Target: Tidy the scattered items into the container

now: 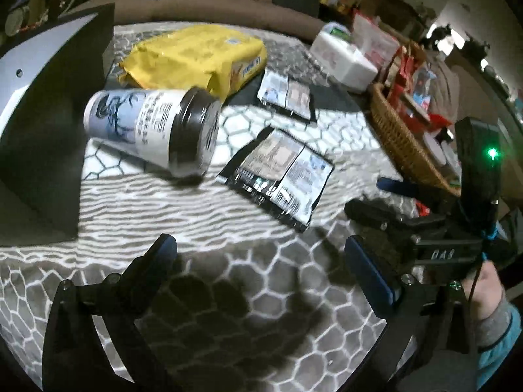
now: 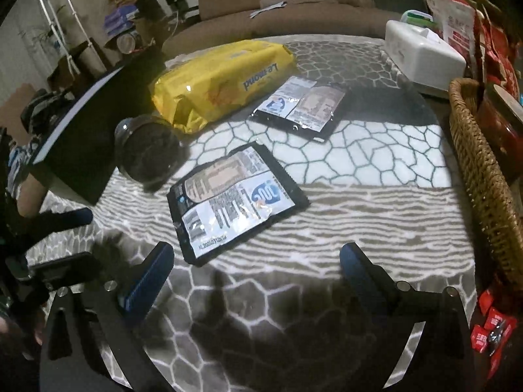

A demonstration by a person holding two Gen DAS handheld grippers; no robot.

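Note:
A white cup with a dark lid (image 1: 153, 127) lies on its side on the glass table; it shows lid-first in the right wrist view (image 2: 147, 153). Two flat black packets lie nearby: a near one (image 1: 281, 173) (image 2: 232, 199) and a far one (image 1: 286, 93) (image 2: 304, 104). A yellow bag (image 1: 199, 58) (image 2: 225, 78) lies behind. A wicker basket (image 1: 402, 140) (image 2: 483, 170) stands at the right with red items inside. My left gripper (image 1: 258, 261) is open and empty, short of the near packet. My right gripper (image 2: 256, 268) is open and empty, just short of the near packet.
A black box (image 1: 49, 124) (image 2: 85, 137) stands at the left. A white tissue box (image 1: 343, 55) (image 2: 421, 52) sits at the back right. Red packets (image 2: 490, 326) lie by the basket. The right gripper's body (image 1: 434, 228) sits right of the left one. A sofa runs behind.

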